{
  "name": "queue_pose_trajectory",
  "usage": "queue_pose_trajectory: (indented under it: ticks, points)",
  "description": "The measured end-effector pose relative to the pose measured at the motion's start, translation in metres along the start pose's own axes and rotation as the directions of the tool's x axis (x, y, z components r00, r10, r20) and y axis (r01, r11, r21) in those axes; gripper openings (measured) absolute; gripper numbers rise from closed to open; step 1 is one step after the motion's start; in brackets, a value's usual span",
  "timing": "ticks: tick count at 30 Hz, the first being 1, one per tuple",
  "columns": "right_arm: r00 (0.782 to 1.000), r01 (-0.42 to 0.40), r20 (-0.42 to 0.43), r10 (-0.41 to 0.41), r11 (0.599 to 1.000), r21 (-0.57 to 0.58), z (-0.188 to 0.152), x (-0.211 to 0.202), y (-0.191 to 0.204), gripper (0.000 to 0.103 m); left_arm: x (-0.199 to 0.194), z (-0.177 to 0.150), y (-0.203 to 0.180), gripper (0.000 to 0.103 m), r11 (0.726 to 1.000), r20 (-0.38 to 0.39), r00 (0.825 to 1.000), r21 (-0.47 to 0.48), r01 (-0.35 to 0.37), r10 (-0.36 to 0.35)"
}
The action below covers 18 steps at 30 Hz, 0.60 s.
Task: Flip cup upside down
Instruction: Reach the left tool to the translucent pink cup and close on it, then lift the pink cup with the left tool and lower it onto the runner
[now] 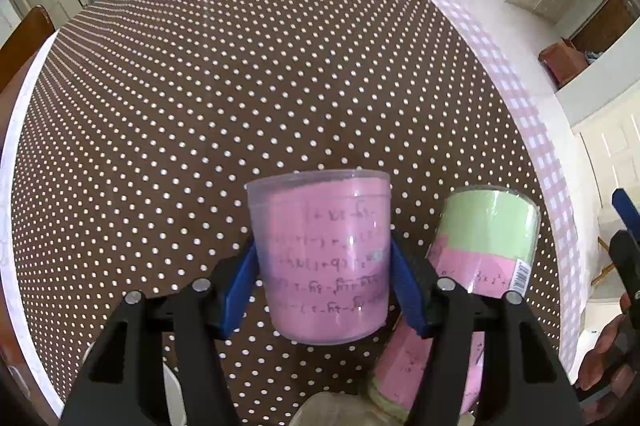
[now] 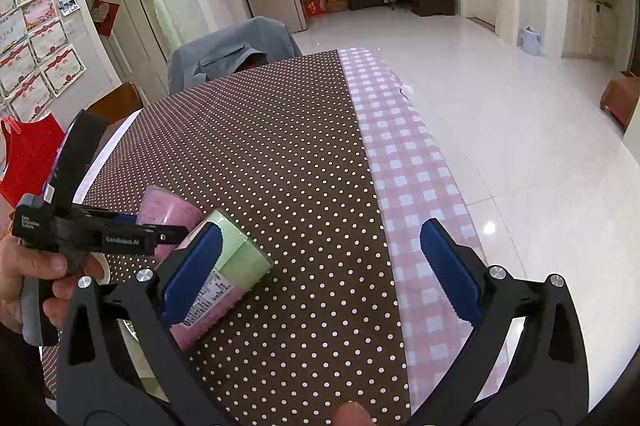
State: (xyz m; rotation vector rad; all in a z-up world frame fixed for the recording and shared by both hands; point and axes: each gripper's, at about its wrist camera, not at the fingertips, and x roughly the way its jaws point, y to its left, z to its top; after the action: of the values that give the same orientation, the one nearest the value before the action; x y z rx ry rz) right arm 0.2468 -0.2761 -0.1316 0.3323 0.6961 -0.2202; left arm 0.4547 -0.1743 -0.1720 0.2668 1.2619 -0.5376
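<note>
My left gripper (image 1: 323,280) is shut on a clear plastic cup (image 1: 324,254) lined with pink written paper. The cup is held above the dotted tablecloth (image 1: 240,86), its wide rim toward the far side. A second cup (image 1: 488,242), lined green and pink with a barcode sticker, stands just to its right. In the right wrist view the held cup (image 2: 166,212) sits in the left gripper (image 2: 160,236) at the left. My right gripper (image 2: 324,272) is open and empty, its left pad (image 2: 192,274) in front of the green and pink cup (image 2: 236,266).
The brown dotted cloth (image 2: 280,146) covers a table with a pink checked cloth strip (image 2: 404,166) along its right edge. A chair draped with a grey jacket (image 2: 228,50) stands at the far side. Another pink-papered container (image 1: 404,358) lies below the left gripper.
</note>
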Motion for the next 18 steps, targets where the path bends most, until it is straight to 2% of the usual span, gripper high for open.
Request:
queue_pose_trajectory:
  ticks: [7,11,18]
  points:
    - [1.000,-0.011,0.024,0.011,1.000,-0.002,-0.002,-0.019,0.005,0.097,-0.033,-0.007,-0.002,0.061,1.000,0.052,0.998,-0.009,0.019,-0.019]
    - [0.999,-0.018,0.048,0.018,1.000,-0.004,-0.004,-0.035,0.008,0.097,-0.065,-0.019,-0.010,0.061,1.000,0.097,0.995,0.002,0.018,-0.018]
    - [0.995,-0.042,0.094,0.043,0.999,-0.016,-0.015,-0.071,0.014,0.097,-0.128,-0.063,-0.025,0.061,0.999,0.193,0.981,0.022,0.023,-0.027]
